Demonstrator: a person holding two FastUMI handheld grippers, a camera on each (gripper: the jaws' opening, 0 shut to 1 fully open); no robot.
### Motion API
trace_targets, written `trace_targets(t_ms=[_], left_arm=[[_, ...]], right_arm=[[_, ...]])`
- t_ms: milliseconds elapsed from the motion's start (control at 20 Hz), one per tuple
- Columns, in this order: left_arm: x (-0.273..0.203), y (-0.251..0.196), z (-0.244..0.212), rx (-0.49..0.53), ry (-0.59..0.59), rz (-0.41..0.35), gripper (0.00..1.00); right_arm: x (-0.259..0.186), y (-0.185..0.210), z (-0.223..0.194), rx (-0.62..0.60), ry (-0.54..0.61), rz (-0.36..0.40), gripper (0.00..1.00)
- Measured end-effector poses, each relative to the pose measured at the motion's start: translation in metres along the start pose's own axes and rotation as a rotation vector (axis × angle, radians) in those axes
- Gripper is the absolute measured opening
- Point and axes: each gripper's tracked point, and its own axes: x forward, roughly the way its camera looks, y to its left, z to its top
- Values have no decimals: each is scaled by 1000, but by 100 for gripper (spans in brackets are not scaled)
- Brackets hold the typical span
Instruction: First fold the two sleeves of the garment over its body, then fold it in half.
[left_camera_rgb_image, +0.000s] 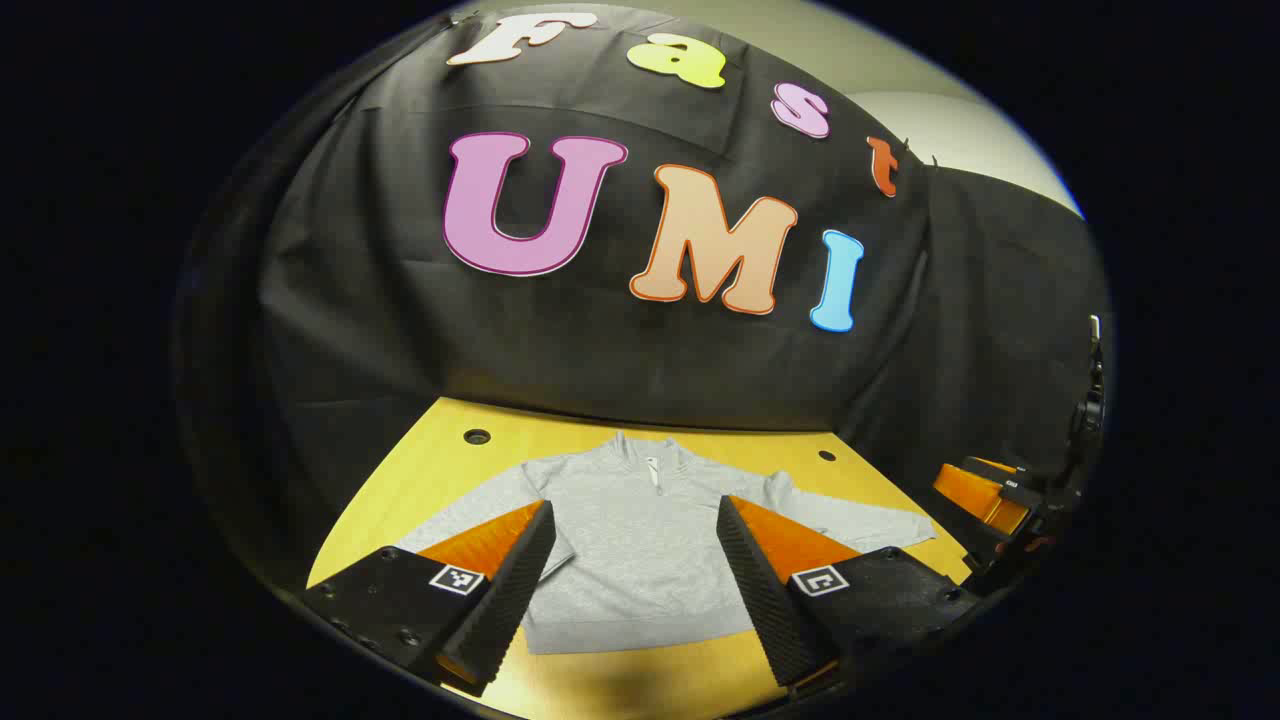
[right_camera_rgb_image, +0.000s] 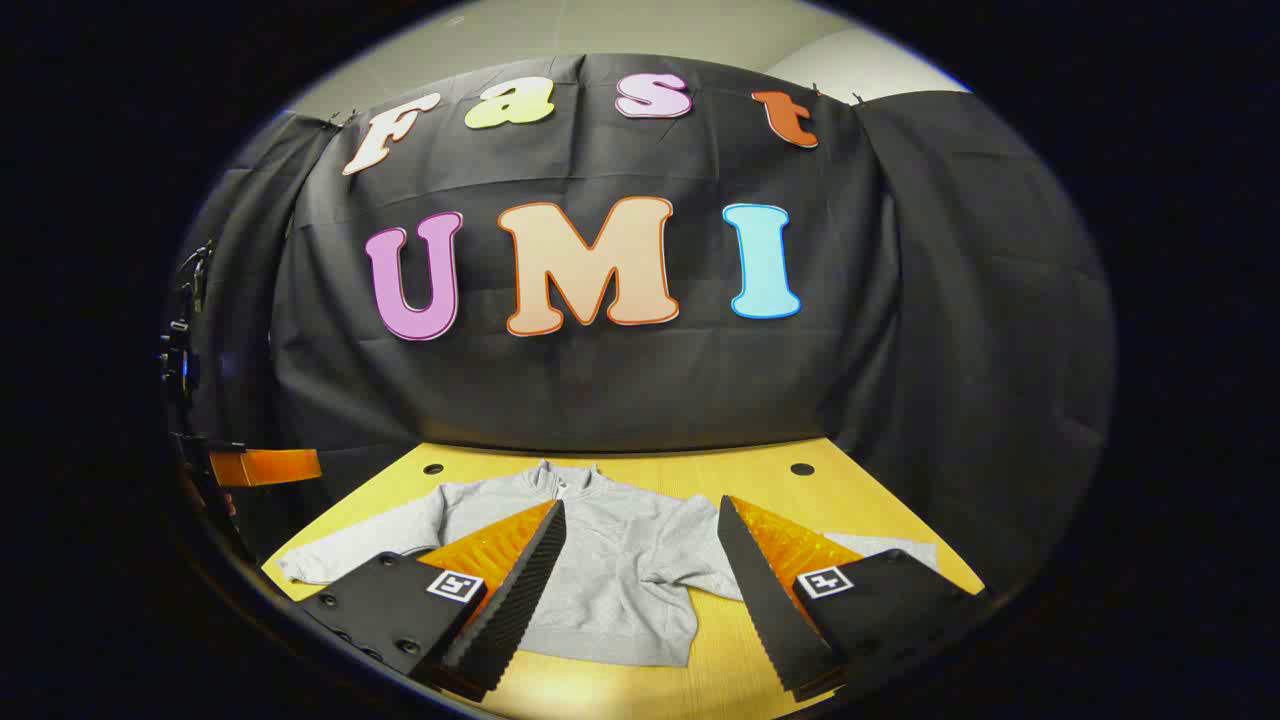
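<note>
Across the lower middle of the left gripper view, a grey garment (left_camera_rgb_image: 632, 540) lies flat on the yellow counter (left_camera_rgb_image: 430, 460), collar toward the dark cloth wall and hem toward the camera. Both sleeves are spread outward: one sleeve (left_camera_rgb_image: 470, 510) reaches to the lower left of the frame, the other sleeve (left_camera_rgb_image: 860, 520) to the right. A short zip sits at the neck. The left gripper (left_camera_rgb_image: 635, 575) hangs above the garment's body with its fingers spread wide apart, nothing between them. At the right edge of this frame, the other gripper shows in part beside the counter.

Lower centre of the right gripper view shows the same garment (right_camera_rgb_image: 610, 570), its body slightly rumpled near the right underarm, one sleeve running to the lower left of the frame and the other passing behind the right-hand finger. The right gripper (right_camera_rgb_image: 640, 585) is likewise spread open over the cloth, holding nothing. Two small dark holes mark the counter (right_camera_rgb_image: 700, 470) near the wall.
</note>
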Motion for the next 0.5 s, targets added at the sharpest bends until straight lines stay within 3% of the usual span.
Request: trace_targets(t_ms=[500], left_arm=[[-6,9,-15,54,35,39,95]], right_arm=[[-10,-24,-14,25,31,-44,98]])
